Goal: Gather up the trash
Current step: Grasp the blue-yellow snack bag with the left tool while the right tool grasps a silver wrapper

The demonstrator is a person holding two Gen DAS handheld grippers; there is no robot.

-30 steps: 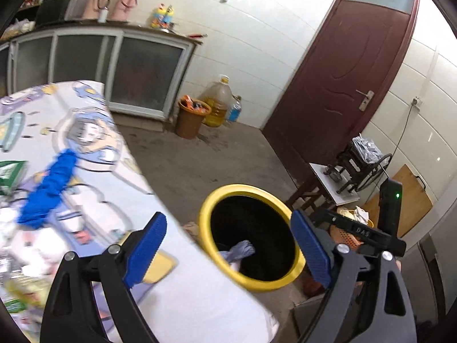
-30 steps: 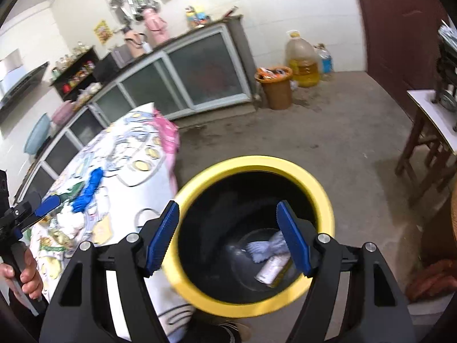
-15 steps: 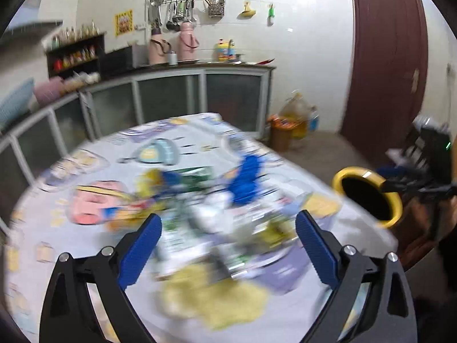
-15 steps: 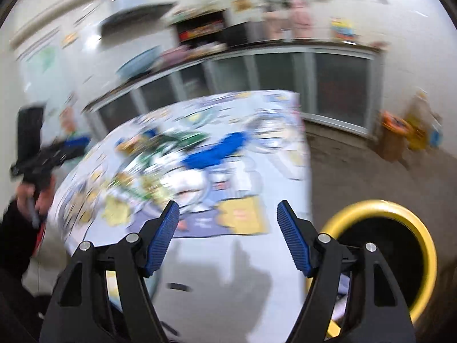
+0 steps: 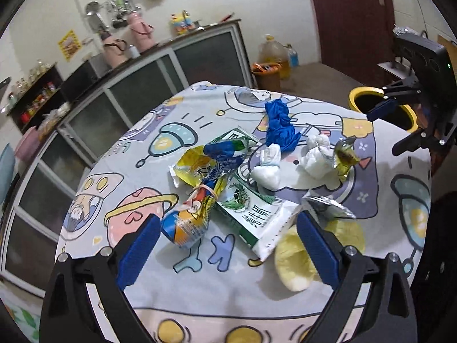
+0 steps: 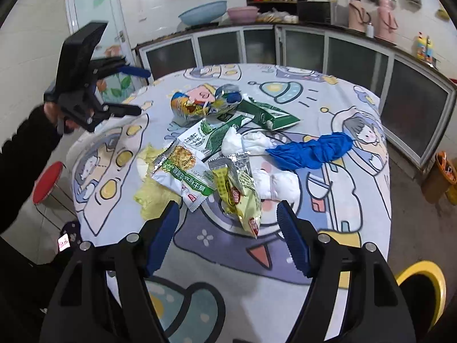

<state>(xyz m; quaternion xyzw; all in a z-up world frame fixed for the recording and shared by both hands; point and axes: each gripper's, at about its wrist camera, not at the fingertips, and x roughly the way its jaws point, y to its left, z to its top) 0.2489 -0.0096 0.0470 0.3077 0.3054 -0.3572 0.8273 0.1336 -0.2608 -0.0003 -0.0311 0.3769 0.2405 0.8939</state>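
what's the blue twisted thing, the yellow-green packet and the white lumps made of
Blue thing: looks like thin, soft plastic or a glove, matte and twisted into folds; cannot tell which. Yellow-green packet: glossy plastic film, with a crimped silver seal and glare. White lumps: likely tissue paper, matte and crumpled.

My left gripper [image 5: 225,245] and right gripper [image 6: 228,237] are black with ribbed blue pads [image 5: 137,253]. The tablecloth [image 5: 200,131] is pale grey, printed with cartoon astronauts, planets and spaceships in pink, yellow and blue. On it lie a royal-blue rag [image 5: 280,127], white tissues [image 5: 315,157], a green-and-white carton [image 5: 251,211], a yellow-and-blue bag [image 5: 200,188], a pale yellow peel [image 5: 297,260] and a yellow-green wrapper [image 6: 238,193]. Beside the tablecloth, the bin [image 5: 360,98] is black with a yellow rim.
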